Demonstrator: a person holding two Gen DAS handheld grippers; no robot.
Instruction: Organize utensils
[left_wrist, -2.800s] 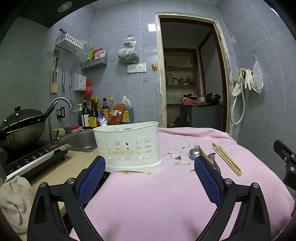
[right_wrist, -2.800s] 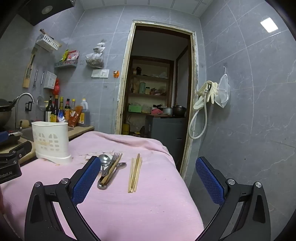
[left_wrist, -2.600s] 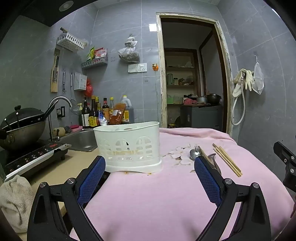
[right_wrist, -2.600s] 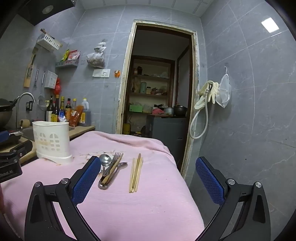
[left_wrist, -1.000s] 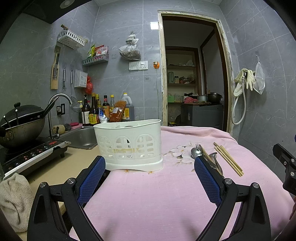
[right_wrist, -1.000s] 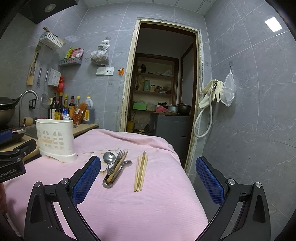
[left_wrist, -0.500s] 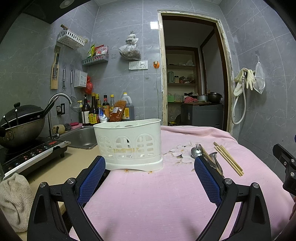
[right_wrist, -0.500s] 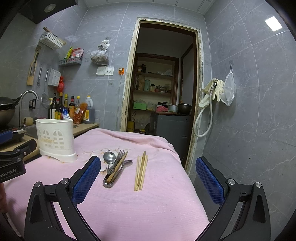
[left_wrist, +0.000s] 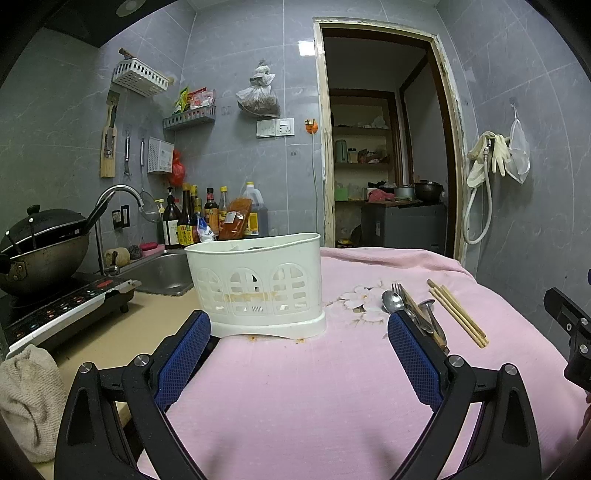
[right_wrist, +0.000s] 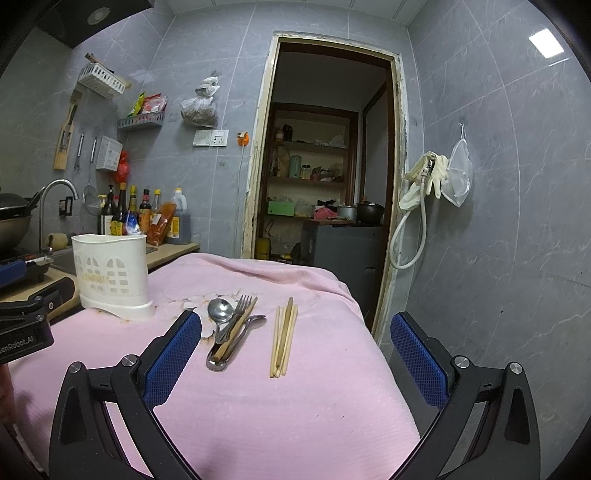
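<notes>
**Two tongs spread, nothing picked up yet**

Both are empty. My left gripper (left_wrist: 297, 350) has its jaws wide apart and faces the white caddy (left_wrist: 256, 286), which stands upright at centre frame in the left wrist view, on the near-left part of the pink cloth (left_wrist: 314, 398). I judge I'm lined up there to steady it, since it looks light enough to tip or slide when something drops in.

My right gripper (right_wrist: 295, 354) is just as wide and hovers above the cloth without touching it. In its view the utensils lie at lower centre, in two groups:
- spoon (right_wrist: 220, 309), fork (right_wrist: 239, 314) and other pieces I can't tell apart, overlapping in a heap
- chopsticks (right_wrist: 283, 336) parallel, just right of the heap, not touching it

The caddy sits left of centre there, well apart from both groups.

Handles point toward me, so I can pinch from the near end. My guess is chopsticks first, since they lie separate. The heap is riskier: one pinch may drag a neighbour along.
</notes>
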